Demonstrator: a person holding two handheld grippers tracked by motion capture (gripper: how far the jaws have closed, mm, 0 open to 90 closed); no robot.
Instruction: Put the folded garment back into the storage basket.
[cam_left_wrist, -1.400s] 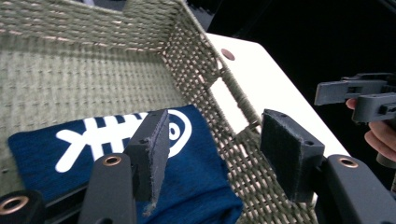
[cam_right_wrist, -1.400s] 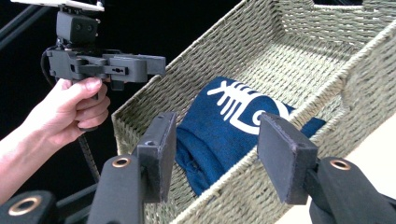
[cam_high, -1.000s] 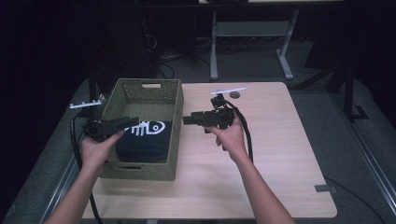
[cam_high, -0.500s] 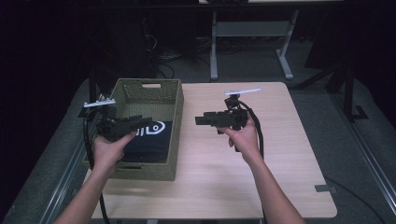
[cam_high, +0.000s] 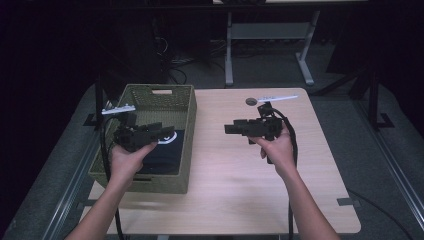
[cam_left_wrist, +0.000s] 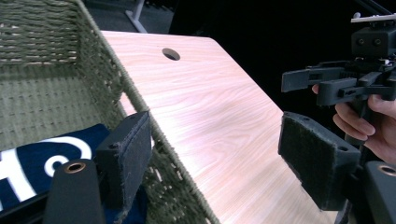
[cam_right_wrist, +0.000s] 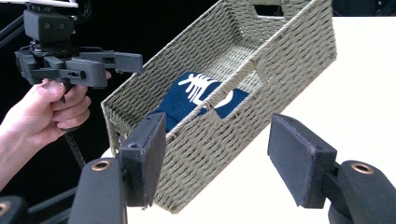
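The left hand-held gripper (cam_high: 167, 131) hangs over the near-left part of the olive-green woven basket (cam_high: 182, 145), jaws spread w/ nothing between them; they've just been opening. In the left gripper view its two black padded fingers (cam_left_wrist: 128, 156) stand wide apart, one over the basket's inside, the other out over the light wood surface (cam_left_wrist: 210, 107). The folded navy-blue cloth w/ white print (cam_high: 162, 150) lies flat on the basket floor, toward the near end, below and just right of the left hand-held gripper, not touched by it. The basket sits on the left side of the surface, its left edge about level w/ the surface's left edge. The right hand-held gripper (cam_high: 230, 129) is held above the middle of the surface, pointing left toward the basket, well apart from it; jaws also spread and empty, just been opening too. In the right gripper view its pads (cam_right_wrist: 299, 158) frame the basket's near corner, cloth visible inside, and the person's left hand (cam_right_wrist: 44, 109) w/ its hand-held gripper shows at upper left. A small round hole (cam_high: 251, 101) sits near the surface's far edge.
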